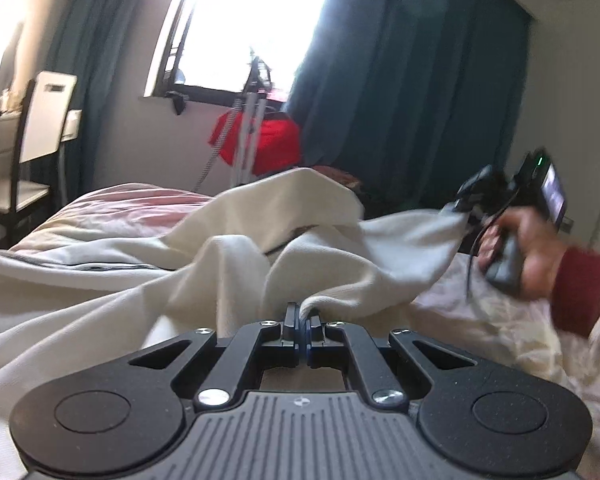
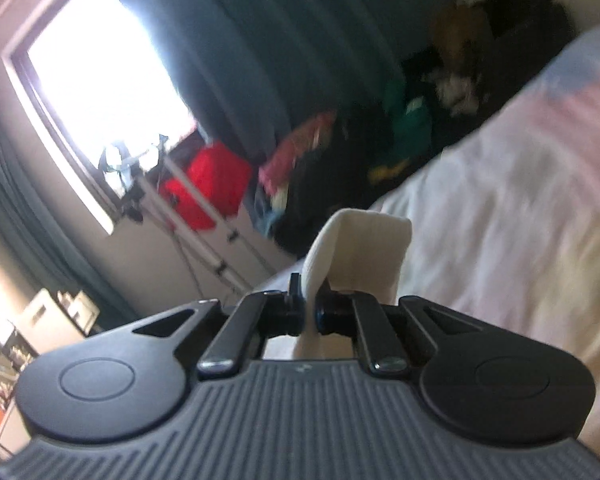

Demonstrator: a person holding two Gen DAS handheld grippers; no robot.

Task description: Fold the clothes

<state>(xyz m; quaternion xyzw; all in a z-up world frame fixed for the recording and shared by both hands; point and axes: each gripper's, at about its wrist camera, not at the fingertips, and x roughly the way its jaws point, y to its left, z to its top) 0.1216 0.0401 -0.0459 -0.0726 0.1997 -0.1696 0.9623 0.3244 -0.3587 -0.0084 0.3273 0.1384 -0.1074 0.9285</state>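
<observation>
One bed (image 1: 112, 216) with pale pink-white bedding fills the room below dark teal curtains (image 1: 400, 80) and a bright window (image 1: 252, 20). Cream garment (image 1: 180, 280) lies crumpled across it, pinched by closed left gripper (image 1: 303, 320) and closed right gripper (image 2: 310, 300)

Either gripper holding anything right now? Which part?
Both are shut on the cream garment: the left gripper pinches a bunched fold of it, the right gripper an edge strip that loops up past its fingertips.

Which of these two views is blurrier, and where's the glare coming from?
Right wrist view is blurrier: the bed and clutter smear. Left wrist view stays sharper, only the right tool blurs. The window blows out white in both.
</observation>
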